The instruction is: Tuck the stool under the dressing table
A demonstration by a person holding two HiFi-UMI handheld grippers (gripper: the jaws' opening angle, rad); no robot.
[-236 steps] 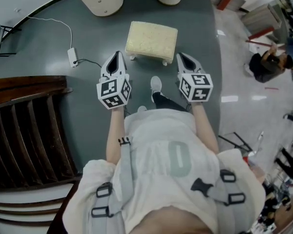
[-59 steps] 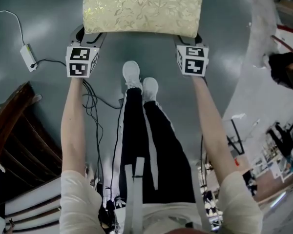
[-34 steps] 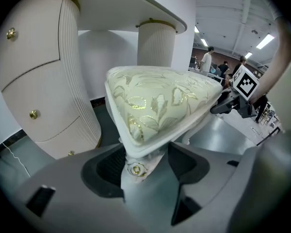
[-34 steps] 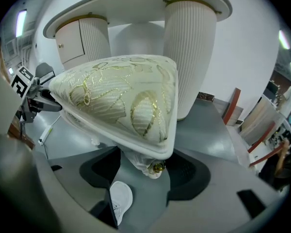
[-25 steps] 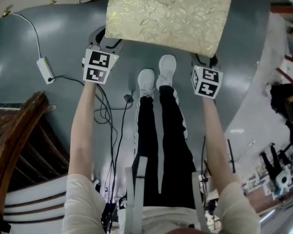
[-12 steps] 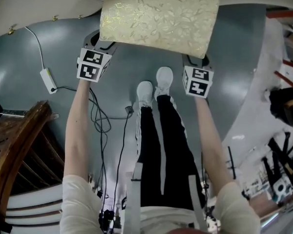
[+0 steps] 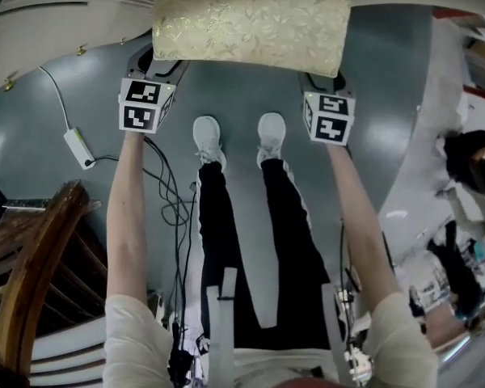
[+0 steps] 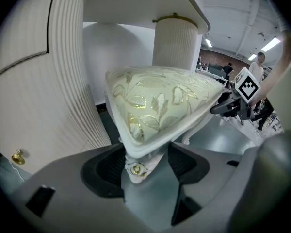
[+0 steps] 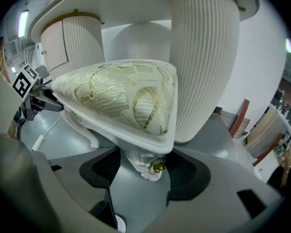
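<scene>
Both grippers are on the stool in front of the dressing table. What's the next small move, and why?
Probably push the stool straight forward a little. The left gripper and right gripper are each shut on a near corner leg. The stool faces the opening between the left pedestal and right pedestal, and it is not yet under the table top.

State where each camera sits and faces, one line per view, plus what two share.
Head view: on the person's head, facing steeply down at the cream gold-leaf cushioned stool; arms, legs, shoes show.
Left gripper view: on the left hand-held gripper, facing along its own jaws, shut on a stool corner.
Right gripper view: on the right hand-held gripper, same, opposite corner.
Shared: stool, white fluted dressing table.
</scene>
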